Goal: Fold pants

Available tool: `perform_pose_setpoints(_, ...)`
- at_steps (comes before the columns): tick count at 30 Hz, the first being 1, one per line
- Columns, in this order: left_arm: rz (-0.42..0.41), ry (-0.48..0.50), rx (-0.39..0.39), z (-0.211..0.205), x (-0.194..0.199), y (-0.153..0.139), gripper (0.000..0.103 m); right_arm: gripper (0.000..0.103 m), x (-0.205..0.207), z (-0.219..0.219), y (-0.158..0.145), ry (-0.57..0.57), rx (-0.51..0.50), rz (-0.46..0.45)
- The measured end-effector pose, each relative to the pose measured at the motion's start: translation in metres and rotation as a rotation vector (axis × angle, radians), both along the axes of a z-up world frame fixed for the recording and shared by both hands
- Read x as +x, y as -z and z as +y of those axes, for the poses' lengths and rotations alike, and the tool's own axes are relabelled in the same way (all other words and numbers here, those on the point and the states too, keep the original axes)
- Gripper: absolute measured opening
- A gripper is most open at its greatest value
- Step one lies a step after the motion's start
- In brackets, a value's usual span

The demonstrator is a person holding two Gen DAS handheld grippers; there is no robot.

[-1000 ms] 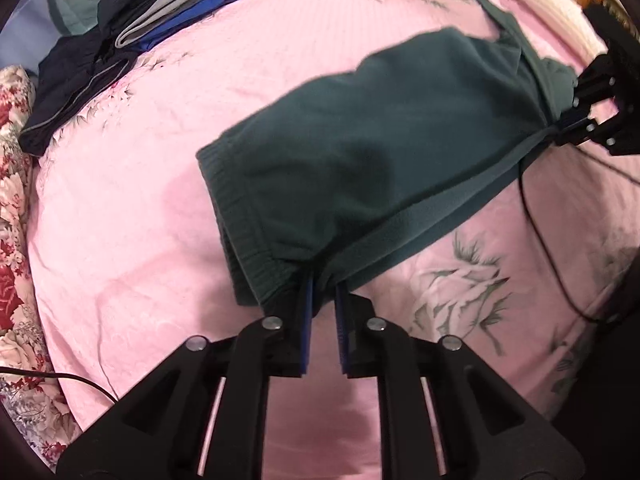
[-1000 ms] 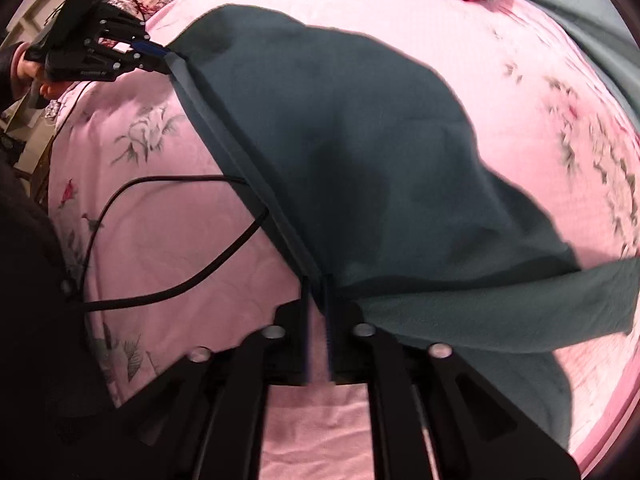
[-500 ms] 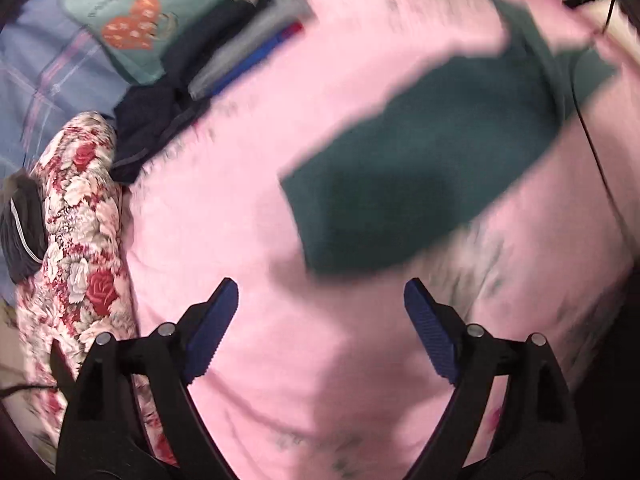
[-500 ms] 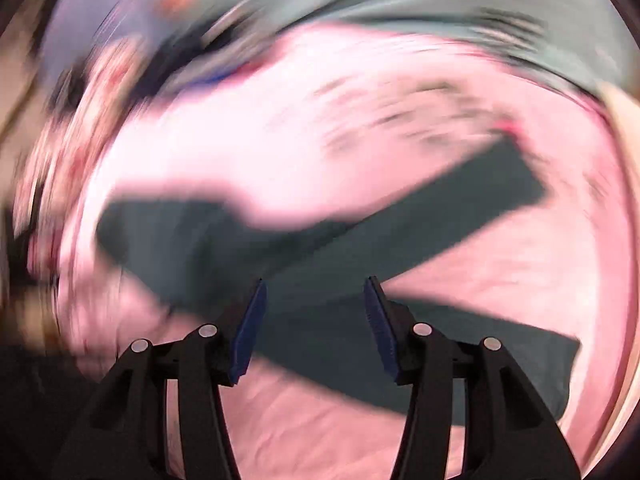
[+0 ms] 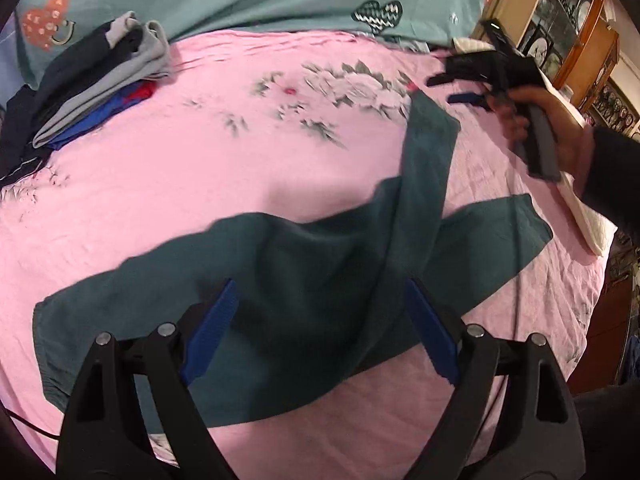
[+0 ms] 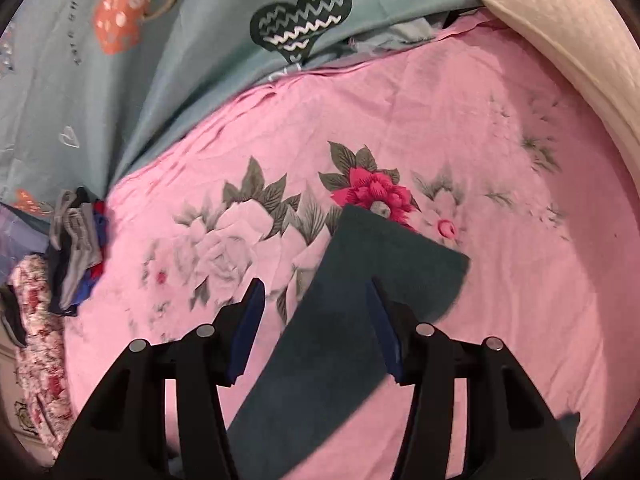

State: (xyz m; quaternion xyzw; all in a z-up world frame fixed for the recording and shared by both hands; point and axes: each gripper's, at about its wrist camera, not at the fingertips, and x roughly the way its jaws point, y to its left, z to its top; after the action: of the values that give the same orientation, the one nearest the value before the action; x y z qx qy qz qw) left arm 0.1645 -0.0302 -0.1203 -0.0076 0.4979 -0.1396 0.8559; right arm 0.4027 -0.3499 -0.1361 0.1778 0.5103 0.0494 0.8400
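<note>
My pants (image 5: 304, 280) are a soft, matt dark-green knit cloth. Under them the pink bedsheet (image 5: 200, 168) is thin, slightly creased cotton with a printed flower pattern. My left tongs (image 5: 320, 328) are matt black plastic with ribbed blue pads (image 5: 210, 328) and small shiny metal screws.

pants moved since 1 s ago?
Yes. The green pants were held up by both grippers; now released, lying spread on the pink sheet, one leg reaching toward the printed flowers.
</note>
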Motion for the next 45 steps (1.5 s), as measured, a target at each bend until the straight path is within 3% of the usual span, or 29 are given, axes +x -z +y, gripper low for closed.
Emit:
perform_pose_setpoints(7, 0.022, -0.022, 0.062, 0.002, -0.011, 0.001, 0.086, 0.052, 0.034, 0.014, 0.044, 0.131, -0.102, 0.037)
perform_pose_setpoints(8, 0.029, -0.031, 0.062, 0.005, -0.010, 0.001, 0.086, 0.047, 0.033, 0.016, 0.045, 0.141, -0.117, 0.012)
perform_pose_setpoints(10, 0.033, -0.044, 0.067, 0.008, -0.008, 0.003, 0.086, 0.021, 0.031, 0.015, 0.045, 0.141, -0.136, -0.006)
perform_pose_setpoints(11, 0.035, -0.049, 0.068, 0.009, -0.006, 0.003, 0.086, 0.001, 0.031, 0.011, 0.046, 0.133, -0.116, 0.000)
perform_pose_setpoints(14, 0.039, -0.049, 0.075, 0.010, -0.004, 0.005, 0.086, 0.001, 0.026, -0.002, 0.040, 0.132, -0.087, 0.008)
perform_pose_setpoints(19, 0.037, -0.039, 0.071, 0.004, -0.001, 0.005, 0.086, 0.001, -0.003, -0.030, -0.009, 0.144, 0.032, -0.085)
perform_pose_setpoints(25, 0.025, -0.019, 0.080, -0.009, -0.002, 0.000, 0.086, 0.001, -0.073, -0.087, -0.075, 0.175, 0.271, -0.212)
perform_pose_setpoints(29, 0.039, 0.008, 0.105, -0.023, -0.006, 0.000, 0.086, 0.001, -0.126, -0.132, -0.088, 0.209, 0.387, -0.245)
perform_pose_setpoints(33, 0.051, 0.016, 0.125, -0.037, -0.010, 0.000, 0.086, 0.001, -0.188, -0.179, -0.061, 0.302, 0.479, -0.199)
perform_pose_setpoints(36, 0.059, 0.029, 0.145, -0.050, -0.015, -0.001, 0.086, 0.001, -0.232, -0.204, -0.013, 0.384, 0.480, -0.110)
perform_pose_setpoints(41, 0.072, 0.061, 0.186, -0.073, -0.017, 0.001, 0.087, 0.005, -0.276, -0.227, 0.083, 0.494, 0.480, 0.165)
perform_pose_setpoints(43, 0.067, 0.066, 0.196, -0.079, -0.017, -0.002, 0.087, 0.006, -0.286, -0.231, 0.091, 0.485, 0.502, 0.191)
perform_pose_setpoints(45, 0.064, 0.064, 0.195, -0.083, -0.018, -0.004, 0.087, 0.019, -0.292, -0.232, 0.077, 0.461, 0.487, 0.163)
